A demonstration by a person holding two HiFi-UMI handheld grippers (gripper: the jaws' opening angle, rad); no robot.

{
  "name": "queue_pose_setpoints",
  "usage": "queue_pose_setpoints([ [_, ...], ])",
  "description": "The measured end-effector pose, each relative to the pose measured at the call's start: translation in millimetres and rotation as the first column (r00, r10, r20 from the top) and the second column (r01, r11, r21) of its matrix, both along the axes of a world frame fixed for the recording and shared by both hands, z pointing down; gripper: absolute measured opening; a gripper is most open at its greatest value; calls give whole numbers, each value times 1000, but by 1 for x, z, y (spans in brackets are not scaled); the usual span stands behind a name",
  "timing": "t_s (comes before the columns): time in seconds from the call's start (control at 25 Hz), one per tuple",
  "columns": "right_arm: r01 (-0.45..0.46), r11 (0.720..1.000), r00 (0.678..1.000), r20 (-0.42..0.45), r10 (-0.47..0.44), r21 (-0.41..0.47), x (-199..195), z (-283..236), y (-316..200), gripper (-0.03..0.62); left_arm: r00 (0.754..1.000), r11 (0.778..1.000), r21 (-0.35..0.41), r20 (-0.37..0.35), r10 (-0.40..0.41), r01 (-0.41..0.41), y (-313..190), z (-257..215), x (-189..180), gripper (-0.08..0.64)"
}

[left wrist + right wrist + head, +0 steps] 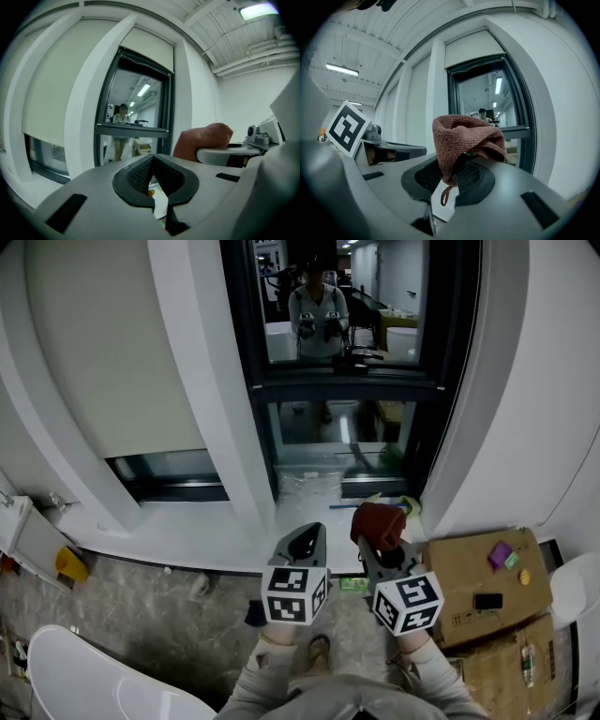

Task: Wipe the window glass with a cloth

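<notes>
Right gripper [384,547] is recorded as clamped on the cloth [378,523]. In the right gripper view, the 2 jaws are seen closed on a fold of the rust-brown cloth [466,138]. The cloth is bunched over the jaw tips, and a small loop is seen hanging below the pinch.

Left gripper [305,542] is noted with its jaws brought together at the tips. In the left gripper view, nothing is held between them. The cloth [204,140] is seen there to the right, just beside this gripper.

In the head view, the 2 grippers are held side by side, near one another, and both are pointed toward the window. 1 marker cube is carried at the rear of each: left [295,593] and right [408,603].

The window is set in a dark frame [258,381] and is split by a horizontal bar into 2 panes. The window glass [337,423] is not touched by the cloth, which is held apart from it in front of the lower pane. A person's figure [319,307] is seen in the upper pane.

A white pillar [202,381] is noted to the left of the frame, and a pale blind [103,343] further left.

Cardboard boxes [469,568] are seen on the floor to the right of the grippers. A purple object [500,554] and a small flat black object [487,601] are carried on top of them. A yellow object [70,563] is noted at the far left.
</notes>
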State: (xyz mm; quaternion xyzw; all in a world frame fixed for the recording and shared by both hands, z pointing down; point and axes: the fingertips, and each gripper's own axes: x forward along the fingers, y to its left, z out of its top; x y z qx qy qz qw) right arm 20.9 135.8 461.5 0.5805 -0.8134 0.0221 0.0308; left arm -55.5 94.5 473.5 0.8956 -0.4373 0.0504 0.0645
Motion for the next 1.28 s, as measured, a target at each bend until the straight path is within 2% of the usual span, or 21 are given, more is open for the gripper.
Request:
queue_pose_setpoints([
  [0.32, -26, 999, 1000, 0, 26, 25, -1, -17, -101, 43, 1000, 1000, 15, -7, 12, -12, -106, -19, -5, 3],
  [0.6, -32, 999, 999, -12, 32, 43, -6, -25, -178, 43, 999, 999, 19, 9, 35, -35, -177, -24, -6, 3],
  [0.96, 1, 998, 999, -32, 0, 55, -9, -37, -241, 43, 999, 999, 33, 29, 34, -35, -239, -36, 1, 3],
  [1.28, 52, 993, 996, -74, -44, 108, 4, -64, -297, 43, 999, 996, 94, 36, 4, -8, -293, -68, 16, 3],
])
